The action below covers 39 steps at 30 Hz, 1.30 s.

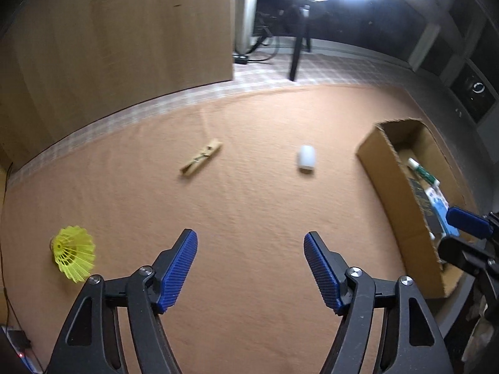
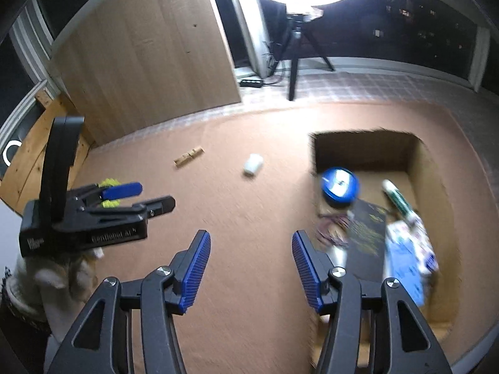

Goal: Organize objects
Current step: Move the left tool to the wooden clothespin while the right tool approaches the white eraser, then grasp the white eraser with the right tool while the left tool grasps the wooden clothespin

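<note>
Both grippers, left gripper (image 1: 251,268) and right gripper (image 2: 251,269), are hanging open and empty; I'd be dropping the left squarely over the yellow shuttlecock (image 1: 74,258) at nine o'clock.

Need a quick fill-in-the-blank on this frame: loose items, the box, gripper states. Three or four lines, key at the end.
1. The shuttlecock lying on the orange cloth is ____ in colour.
2. The wooden clothespin lies to the ____ of the small white cylinder in the left wrist view.
3. The blue-lidded jar sits inside the ____ box.
4. The jaws of the left gripper and the right gripper hold ____.

Missing words: yellow; left; cardboard; nothing
</note>
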Motion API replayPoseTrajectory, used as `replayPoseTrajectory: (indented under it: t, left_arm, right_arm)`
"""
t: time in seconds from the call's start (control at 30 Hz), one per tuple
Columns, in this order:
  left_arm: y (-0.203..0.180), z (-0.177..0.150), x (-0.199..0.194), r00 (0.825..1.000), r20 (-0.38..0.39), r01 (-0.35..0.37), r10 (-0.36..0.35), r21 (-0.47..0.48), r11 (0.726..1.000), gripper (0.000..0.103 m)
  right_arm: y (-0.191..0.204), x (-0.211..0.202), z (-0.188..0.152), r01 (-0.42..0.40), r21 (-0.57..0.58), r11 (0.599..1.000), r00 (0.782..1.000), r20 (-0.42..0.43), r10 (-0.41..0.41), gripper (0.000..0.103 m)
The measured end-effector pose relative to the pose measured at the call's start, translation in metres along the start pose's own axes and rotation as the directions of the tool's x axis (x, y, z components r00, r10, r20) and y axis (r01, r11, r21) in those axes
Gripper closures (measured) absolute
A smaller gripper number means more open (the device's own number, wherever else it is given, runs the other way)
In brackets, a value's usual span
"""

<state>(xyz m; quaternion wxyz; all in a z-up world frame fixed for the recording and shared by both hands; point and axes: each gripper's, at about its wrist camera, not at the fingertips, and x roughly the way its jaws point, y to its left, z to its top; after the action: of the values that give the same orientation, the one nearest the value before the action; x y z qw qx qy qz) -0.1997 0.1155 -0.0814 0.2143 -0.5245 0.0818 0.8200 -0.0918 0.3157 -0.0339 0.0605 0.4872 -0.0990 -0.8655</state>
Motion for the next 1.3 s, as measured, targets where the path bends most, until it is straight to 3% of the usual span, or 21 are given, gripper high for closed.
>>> replayPoseTrajectory:
  t: [0.3,0.67,0.97,1.17,1.3]
  left_arm:
    - [0.035,0.022,0.021,1.0,0.008,0.005,-0.005,-0.027,1.0,0.032]
    - [0.045,0.053,0.063,0.999,0.0,-0.032,0.032,0.009,0.999,0.04]
    - [0.044,0.071,0.089,0.999,-0.027,-0.035,0.036,0.022,0.999,0.044]
    - [0.045,0.074,0.102,0.998,-0.05,-0.036,0.037,0.026,0.999,0.054]
    - [0.047,0.075,0.106,0.998,-0.047,-0.046,0.048,0.025,0.999,0.066]
  right_arm:
    - [0.023,0.062,0.04,-0.034,0.014,0.999,0.997,-0.075,0.035,0.052]
    - [0.005,0.131,0.075,-0.015,0.136,0.991,0.986,-0.161,0.037,0.053]
    - [0.008,0.169,0.093,0.078,0.126,0.989,0.976,-0.211,-0.05,0.055]
    - [0.005,0.183,0.099,0.116,0.108,0.987,0.968,-0.234,-0.088,0.062]
    - [0.011,0.185,0.101,0.146,0.054,0.988,0.964,-0.231,-0.129,0.071]
